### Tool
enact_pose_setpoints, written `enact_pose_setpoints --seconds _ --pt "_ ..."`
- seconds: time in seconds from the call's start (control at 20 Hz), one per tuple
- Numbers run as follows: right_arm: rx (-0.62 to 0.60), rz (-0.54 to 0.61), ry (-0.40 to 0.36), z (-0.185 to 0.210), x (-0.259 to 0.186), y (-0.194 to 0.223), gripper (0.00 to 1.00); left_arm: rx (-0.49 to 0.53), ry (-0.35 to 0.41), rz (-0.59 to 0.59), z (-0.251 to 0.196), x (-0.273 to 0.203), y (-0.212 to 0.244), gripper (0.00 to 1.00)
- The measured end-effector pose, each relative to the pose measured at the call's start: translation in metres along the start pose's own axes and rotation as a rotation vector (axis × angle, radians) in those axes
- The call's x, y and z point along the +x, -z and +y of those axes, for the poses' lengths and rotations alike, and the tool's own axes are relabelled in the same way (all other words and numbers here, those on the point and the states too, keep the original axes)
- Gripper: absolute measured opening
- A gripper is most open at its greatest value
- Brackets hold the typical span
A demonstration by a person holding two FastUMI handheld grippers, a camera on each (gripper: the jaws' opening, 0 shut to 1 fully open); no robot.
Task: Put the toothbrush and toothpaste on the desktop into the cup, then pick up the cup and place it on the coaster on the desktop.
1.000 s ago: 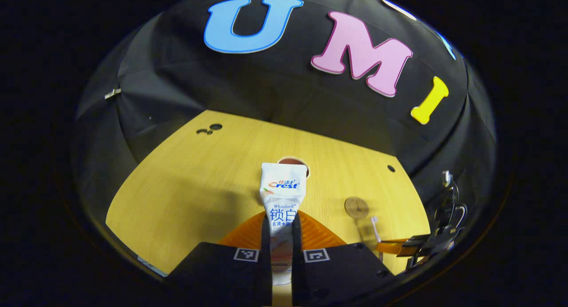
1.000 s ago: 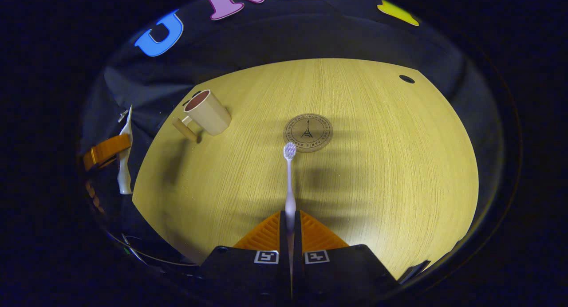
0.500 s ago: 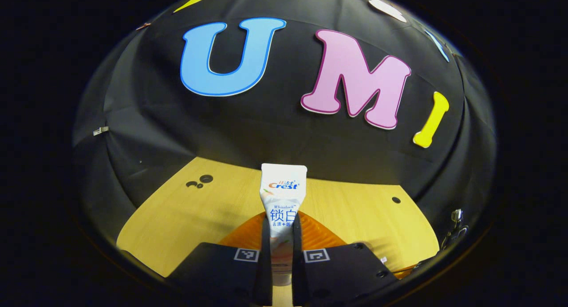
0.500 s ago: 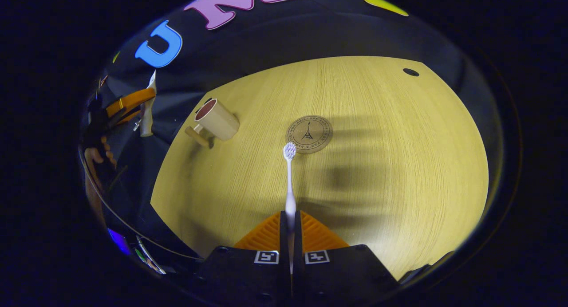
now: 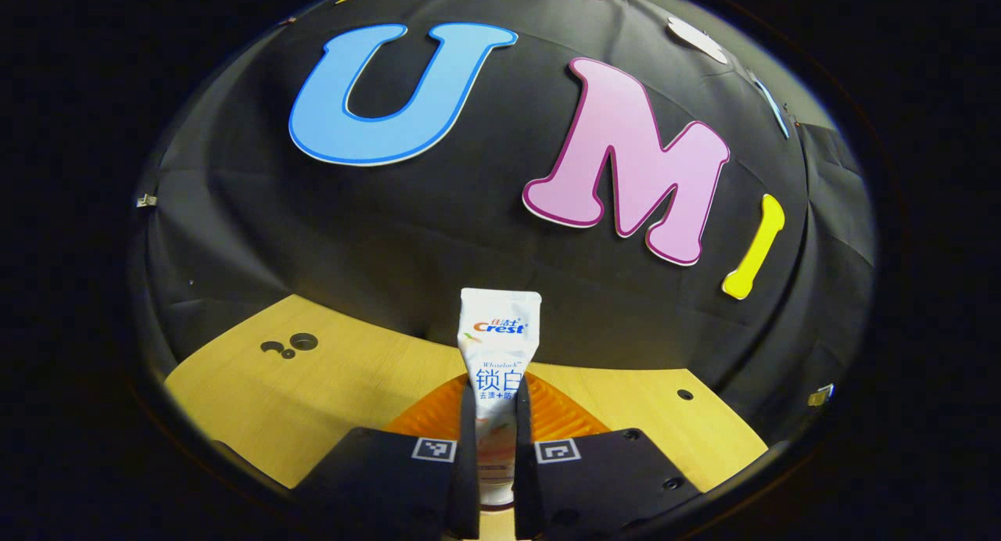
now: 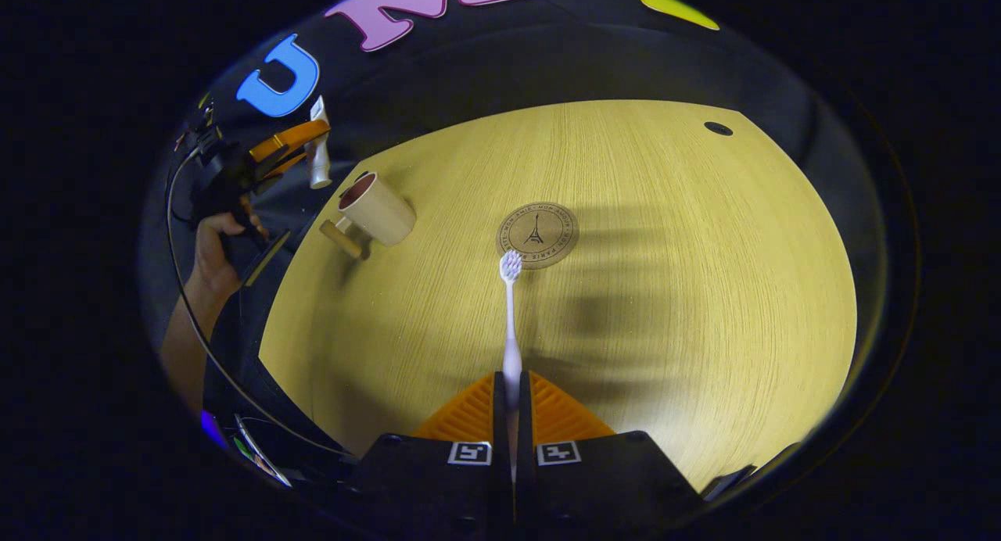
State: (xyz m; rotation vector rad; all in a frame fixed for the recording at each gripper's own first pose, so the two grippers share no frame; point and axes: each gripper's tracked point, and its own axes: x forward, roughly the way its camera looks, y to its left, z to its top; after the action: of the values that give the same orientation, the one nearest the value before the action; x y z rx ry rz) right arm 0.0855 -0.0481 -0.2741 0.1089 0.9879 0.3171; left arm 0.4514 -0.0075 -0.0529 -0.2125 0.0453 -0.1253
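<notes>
Wooden desktop (image 6: 665,306) bears cup (image 6: 379,209) and coaster (image 6: 537,234).

Between the fingers, a white printed plastic toothpaste tube (image 5: 497,345); ahead, a beige ceramic cup (image 6: 378,209) and brown patterned round coaster (image 6: 537,234) on yellow woodgrain desktop (image 6: 665,291).

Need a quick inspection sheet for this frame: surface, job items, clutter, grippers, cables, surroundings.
Surface: wooden desktop with small dark holes.
Job's things: cup upright and empty; coaster bare; toothpaste and toothbrush both held off the desktop.
Clutter: nothing seen.
Grippers: left gripper shut on toothpaste, seen in the right gripper view raised above and just left of the cup, a hand holding it; right gripper shut on toothbrush, head pointing toward the coaster.
Cables: one thin cable hanging from the left gripper.
Surroundings: black cloth wall.
</notes>
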Motion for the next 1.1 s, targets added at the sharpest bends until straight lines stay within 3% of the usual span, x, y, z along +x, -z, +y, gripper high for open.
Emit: enact_pose_setpoints --seconds 0.3,0.35,0.4,0.75,0.85,1.0,1.1 --pt "0.010 0.018 0.002 -0.002 0.007 0.010 0.06 0.043 0.013 -0.011 0.003 0.020 0.035 0.22" --pt "0.014 0.020 0.005 -0.003 0.008 0.011 0.06 0.043 0.003 -0.008 0.005 0.022 0.041 0.17" --pt "0.013 0.017 0.010 -0.003 0.006 0.010 0.06 0.044 -0.006 -0.005 0.007 0.023 0.046 0.23" --pt "0.036 -0.005 0.016 -0.004 0.009 0.003 0.06 0.149 -0.020 0.028 0.008 0.014 0.073 0.29" --pt "0.036 -0.013 0.012 0.000 0.010 -0.001 0.06 0.154 -0.020 0.035 0.010 0.009 0.075 0.37" --pt "0.027 -0.035 0.000 0.009 0.012 -0.010 0.06 0.160 -0.037 0.038 0.014 -0.004 0.074 0.59" --pt "0.017 -0.060 -0.011 0.018 0.009 -0.020 0.06 0.153 -0.048 0.029 0.017 -0.017 0.067 0.65"
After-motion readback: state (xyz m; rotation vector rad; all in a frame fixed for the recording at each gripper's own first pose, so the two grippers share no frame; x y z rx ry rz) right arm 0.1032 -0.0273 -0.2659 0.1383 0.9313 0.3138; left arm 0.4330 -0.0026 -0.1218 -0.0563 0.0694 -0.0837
